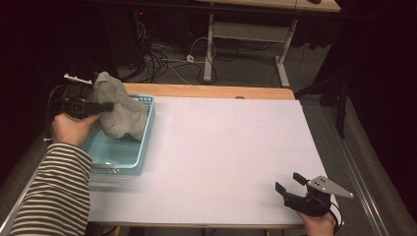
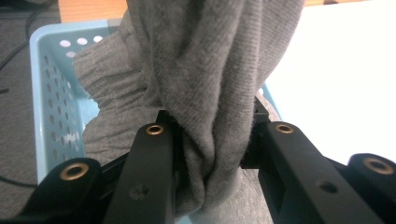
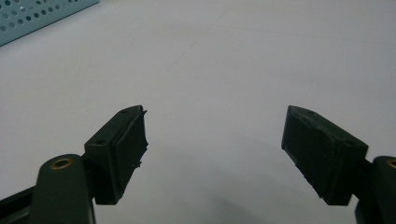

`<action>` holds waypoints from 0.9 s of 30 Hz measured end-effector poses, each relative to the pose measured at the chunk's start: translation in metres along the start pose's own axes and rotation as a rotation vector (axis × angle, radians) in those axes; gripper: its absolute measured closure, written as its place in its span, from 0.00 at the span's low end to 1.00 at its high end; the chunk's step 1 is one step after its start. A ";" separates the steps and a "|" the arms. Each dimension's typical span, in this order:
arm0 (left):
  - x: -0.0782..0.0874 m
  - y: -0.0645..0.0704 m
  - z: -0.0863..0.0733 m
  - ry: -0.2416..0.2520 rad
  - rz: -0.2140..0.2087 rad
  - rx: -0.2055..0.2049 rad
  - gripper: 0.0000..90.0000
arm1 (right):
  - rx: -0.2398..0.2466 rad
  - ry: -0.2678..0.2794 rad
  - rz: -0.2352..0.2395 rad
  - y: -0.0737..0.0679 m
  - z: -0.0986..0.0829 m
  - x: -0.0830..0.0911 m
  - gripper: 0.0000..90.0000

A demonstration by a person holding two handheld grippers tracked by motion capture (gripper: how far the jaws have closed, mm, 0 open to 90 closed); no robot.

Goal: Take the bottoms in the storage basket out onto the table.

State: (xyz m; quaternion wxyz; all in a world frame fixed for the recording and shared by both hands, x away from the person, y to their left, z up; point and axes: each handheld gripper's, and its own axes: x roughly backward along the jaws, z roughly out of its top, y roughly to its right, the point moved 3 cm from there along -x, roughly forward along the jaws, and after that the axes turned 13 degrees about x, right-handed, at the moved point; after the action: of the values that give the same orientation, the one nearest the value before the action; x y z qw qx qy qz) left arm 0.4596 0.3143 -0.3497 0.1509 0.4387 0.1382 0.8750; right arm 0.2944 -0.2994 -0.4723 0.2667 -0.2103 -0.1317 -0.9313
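Your left tool is clenched on the grey knitted cloth, and the left gripper view makes that plain: the two black jaws press in on a bunched fold of the cloth from either side, with the fabric squeezed tight between them. In the high view you hold that tool at the left edge of the desk, your hand in a striped sleeve coming up from the bottom left. The cloth hangs from the tool over the light blue perforated basket, rising in a peak above your grip and draping down across the basket's far right corner and rim (whether its lower hem touches the basket floor cannot be told from here). In the left gripper view the basket sits behind and below the cloth, its holed wall showing to the left of the ribbed edge.

Your right tool is released, its jaws standing well apart with nothing between them. It sits near the front right corner of the desk, well apart from the basket and the cloth. In the right gripper view the two jaws frame bare white desk surface, and a corner of the basket shows at the top left, far off.
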 end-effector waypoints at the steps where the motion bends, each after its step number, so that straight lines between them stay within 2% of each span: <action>1: 0.001 0.001 0.000 0.001 -0.005 -0.003 0.78 | -0.002 0.000 0.001 0.000 0.000 0.000 0.25; 16: 0.017 0.017 0.002 0.024 -0.062 -0.027 0.78 | -0.002 0.002 0.002 0.000 0.001 -0.001 0.25; 27: 0.024 0.038 0.003 0.031 -0.084 -0.092 0.78 | -0.005 0.001 0.003 0.000 0.001 -0.001 0.25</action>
State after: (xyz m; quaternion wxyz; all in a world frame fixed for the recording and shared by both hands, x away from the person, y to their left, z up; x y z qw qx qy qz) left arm 0.4428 0.2896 -0.3163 0.2056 0.4117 0.1183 0.8799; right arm 0.2952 -0.2991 -0.4722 0.2674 -0.2108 -0.1289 -0.9314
